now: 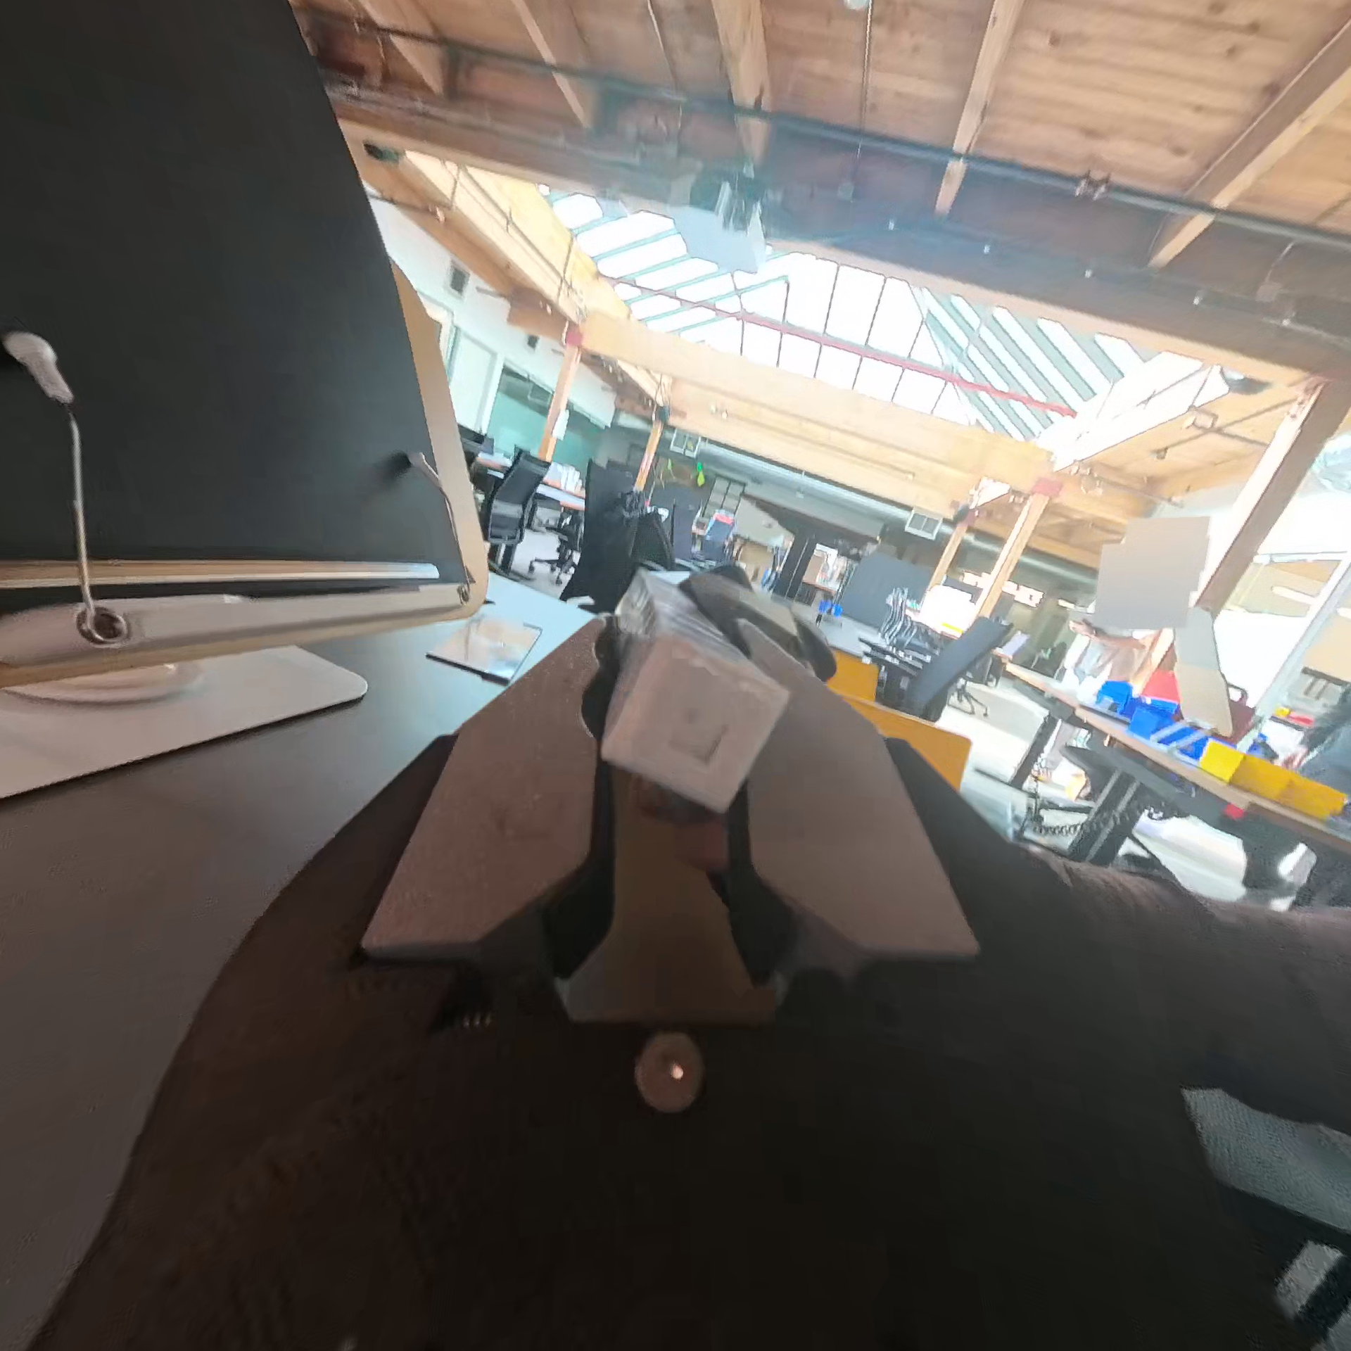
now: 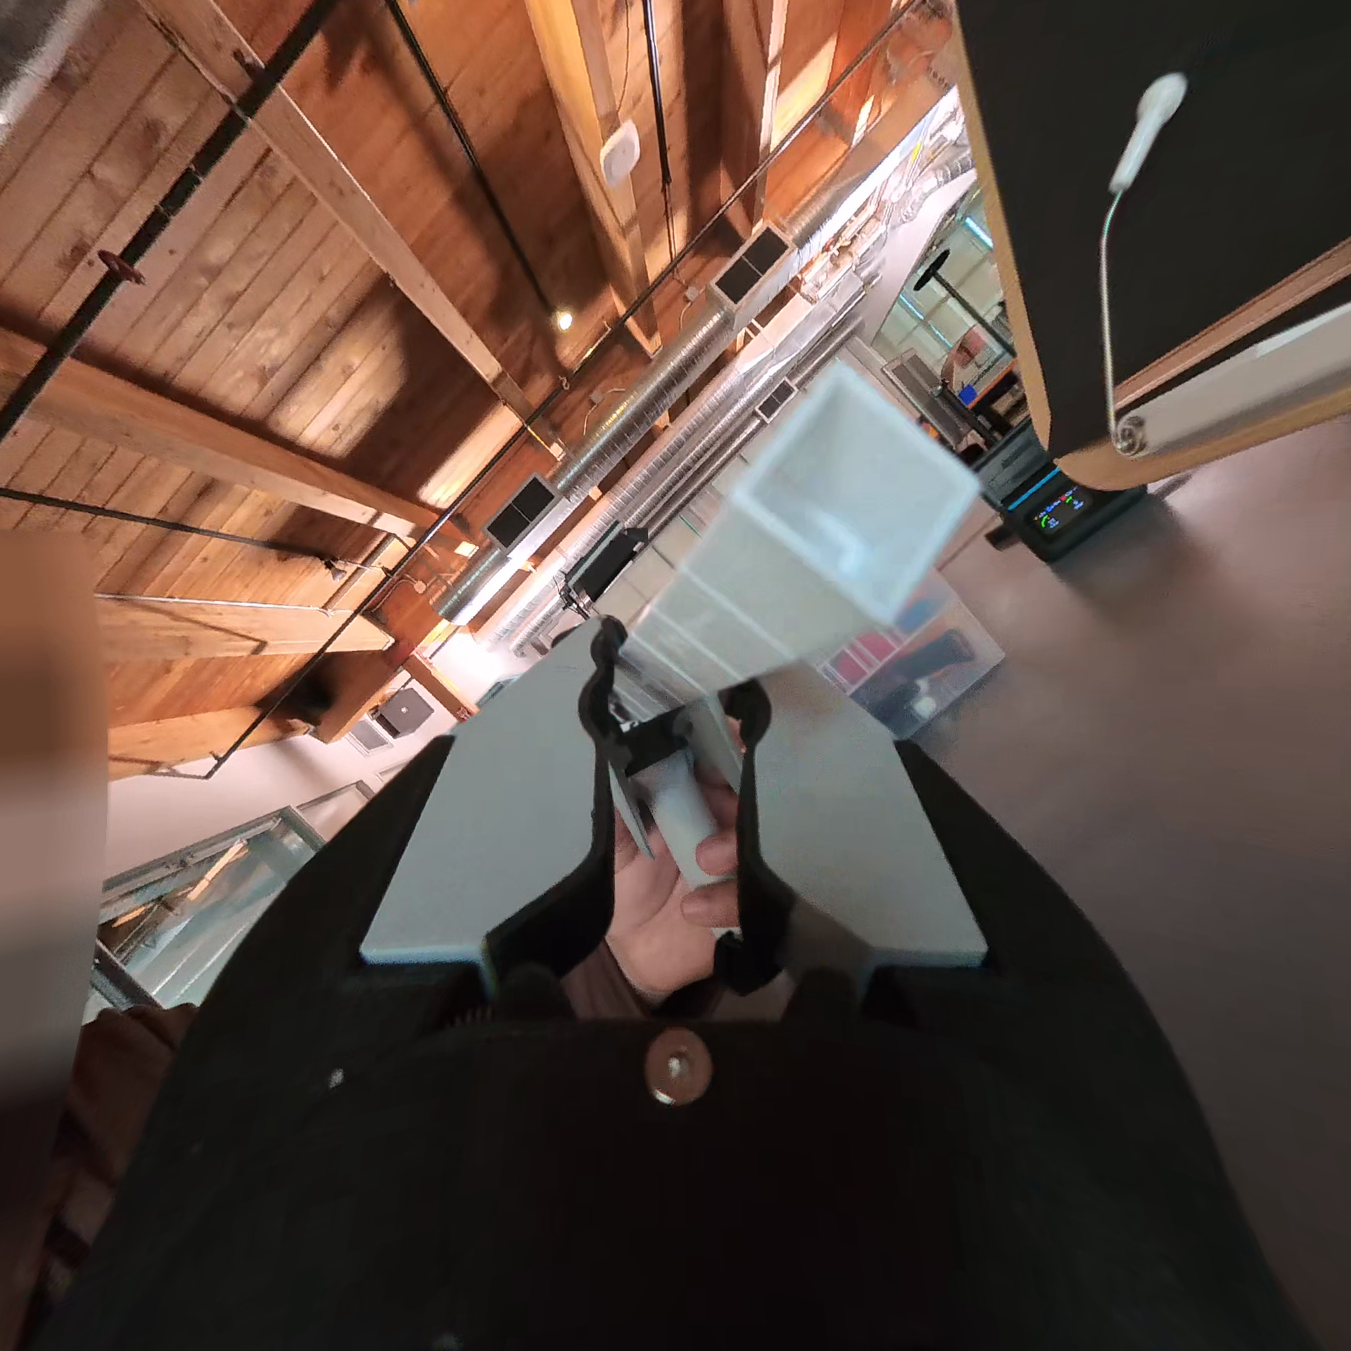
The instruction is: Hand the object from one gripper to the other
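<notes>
Between the left gripper's (image 1: 694, 658) grey fingers (image 1: 497, 804), at frame centre, sits the white box (image 1: 694, 731), raised above the dark desk (image 1: 219, 804) with its closed square end towards the camera. The jaws press on both its sides and seem clenched on it. The dark tips of the other gripper show just past its far end.

At the centre of the right wrist view, the right gripper (image 2: 676, 687) meets the narrow end of the box, which runs off to the upper right. The box crosses in front of one finger, so I cannot tell whether these jaws are grasping it or only beside it. A hand (image 2: 658, 899) shows through the gap, low in the frame.

The step in hand looks like the transfer itself. To do it well:
- get the taker's pads square on two flat, opposite sides
- close the taker's jaws fully before the giver lets go
- keep the box level and pull straight apart

The open end of the box shows pale inner walls and seems empty. Blue and yellow bins (image 1: 1140, 709) stand at the right of the left view, their contents too small to tell. A clear tub (image 2: 914, 658) right of centre holds red and dark things.
</notes>
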### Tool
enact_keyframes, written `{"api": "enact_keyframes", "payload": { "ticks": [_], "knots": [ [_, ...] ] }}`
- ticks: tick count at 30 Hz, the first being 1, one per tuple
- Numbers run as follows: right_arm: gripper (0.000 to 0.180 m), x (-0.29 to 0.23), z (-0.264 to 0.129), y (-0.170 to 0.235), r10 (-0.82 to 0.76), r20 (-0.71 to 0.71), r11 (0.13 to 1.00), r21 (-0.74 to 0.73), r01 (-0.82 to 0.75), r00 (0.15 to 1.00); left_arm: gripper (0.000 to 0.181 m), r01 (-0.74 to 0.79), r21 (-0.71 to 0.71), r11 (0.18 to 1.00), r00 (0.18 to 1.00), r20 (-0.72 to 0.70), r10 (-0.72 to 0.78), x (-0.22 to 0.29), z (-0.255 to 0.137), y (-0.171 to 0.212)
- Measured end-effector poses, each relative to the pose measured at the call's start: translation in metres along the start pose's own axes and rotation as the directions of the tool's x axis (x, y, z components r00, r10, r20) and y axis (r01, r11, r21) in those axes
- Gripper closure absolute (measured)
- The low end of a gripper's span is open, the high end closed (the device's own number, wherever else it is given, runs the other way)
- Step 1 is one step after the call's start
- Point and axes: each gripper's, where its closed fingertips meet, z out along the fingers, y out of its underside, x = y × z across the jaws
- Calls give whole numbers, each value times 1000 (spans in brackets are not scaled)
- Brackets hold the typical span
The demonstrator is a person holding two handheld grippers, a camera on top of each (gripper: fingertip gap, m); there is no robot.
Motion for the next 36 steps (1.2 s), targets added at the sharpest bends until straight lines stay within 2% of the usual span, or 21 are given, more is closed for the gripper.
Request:
{"api": "enact_keyframes", "payload": {
  "ticks": [1, 4, 6, 9, 13, 17, 21, 24, 30, 36],
  "knots": [
    [151, -1, -1, -1, -2, 3, 1000, -3, 2, 1000, 155, -10, -14, 1000, 1000, 3, 10, 0, 1, 3],
    [152, -6, -3, -5, -42, 16, 999, -13, 43, 999, 153, 20, -52, 998, 1000, -14, -21, 3, 1, 7],
    [152, -8, -7, -12, -93, -5, 996, 8, 93, 996, 145, 21, -79, 997, 1000, -18, -22, 2, 0, 9],
    [153, -3, -17, -26, -197, -106, 979, 26, 201, 975, 131, -22, -107, 994, 998, 57, 28, -10, -3, 11],
    [153, 2, -28, -38, -394, -246, 917, -41, 397, 885, 119, -93, -169, 981, 984, 137, 117, -22, -7, 15],
    [153, -1, -22, -27, -481, -242, 877, -129, 464, 843, 119, -179, -266, 947, 968, 126, 219, -18, -2, 32],
    [153, -4, -6, 2, -562, -175, 819, -250, 516, 808, 131, -283, -324, 903, 937, 107, 332, -12, 2, 42],
    [153, -12, 2, 12, -564, -120, 813, -255, 524, 817, 160, -388, -350, 852, 895, 77, 439, -6, 0, 44],
    [137, -18, 2, 13, -495, -71, 852, -236, 467, 866, 163, -517, -375, 769, 802, 101, 589, -8, 0, 40],
    [120, -5, 5, 25, -523, -104, 826, -306, 473, 846, 163, -559, -381, 736, 757, 126, 641, -10, -1, 37]
  ]
}}
